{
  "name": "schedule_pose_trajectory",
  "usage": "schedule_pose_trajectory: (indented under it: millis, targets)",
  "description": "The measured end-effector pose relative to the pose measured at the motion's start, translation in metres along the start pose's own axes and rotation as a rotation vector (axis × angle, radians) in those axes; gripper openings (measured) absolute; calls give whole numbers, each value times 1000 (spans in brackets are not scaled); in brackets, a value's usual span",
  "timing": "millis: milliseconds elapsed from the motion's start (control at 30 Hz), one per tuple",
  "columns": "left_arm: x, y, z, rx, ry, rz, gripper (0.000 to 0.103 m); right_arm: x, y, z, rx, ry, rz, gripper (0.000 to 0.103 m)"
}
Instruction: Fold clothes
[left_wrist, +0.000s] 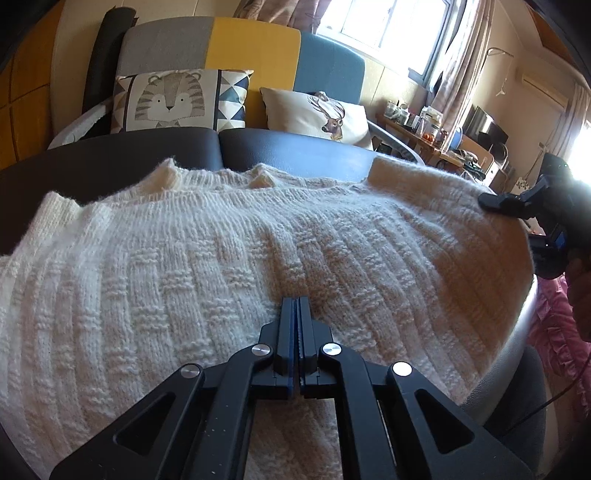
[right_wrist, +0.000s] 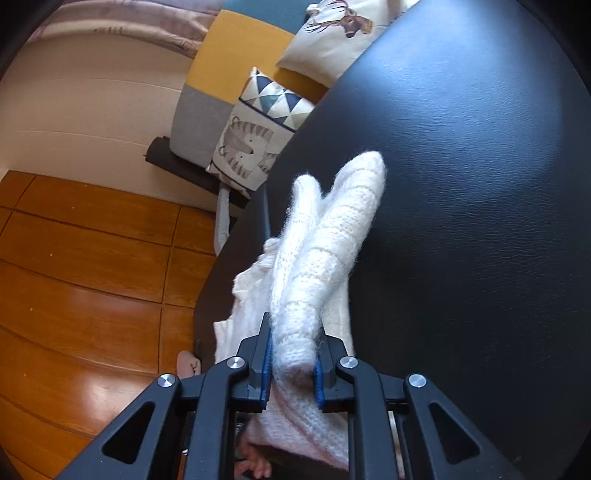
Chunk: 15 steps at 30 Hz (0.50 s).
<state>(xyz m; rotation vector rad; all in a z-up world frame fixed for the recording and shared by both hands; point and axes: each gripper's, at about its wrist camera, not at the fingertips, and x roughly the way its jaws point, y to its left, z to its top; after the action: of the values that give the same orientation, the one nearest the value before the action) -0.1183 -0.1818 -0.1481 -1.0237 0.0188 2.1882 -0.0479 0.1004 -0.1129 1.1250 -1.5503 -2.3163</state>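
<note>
one white sweater (left_wrist: 229, 258), two hand-held grippers: left (left_wrist: 297, 301) pinched closed, right (right_wrist: 293, 332) clamping its fabric.

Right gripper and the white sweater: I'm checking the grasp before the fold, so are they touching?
Touching. The right wrist view shows the right gripper with both blue pads pressed against a bunched fold of the white sweater.

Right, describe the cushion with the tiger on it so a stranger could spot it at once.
Start at the sofa backrest of grey, yellow and blue fabric panels. Two square cushions lean against it; take the left one, the tiger-print cushion. Unlike the plain cream deer-print cushion beside it, it has a band of blue triangles along one side.
</note>
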Motion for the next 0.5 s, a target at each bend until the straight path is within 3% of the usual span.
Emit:
schedule_pose_trajectory:
  millis: [267, 500]
  targets:
    - [0, 6, -4, -17, -15, -29, 1, 9, 46, -26, -41, 30, 45, 16]
    - [-3, 17, -2, -63, -13, -79, 2, 36, 99, -39, -34, 101, 212, 16]
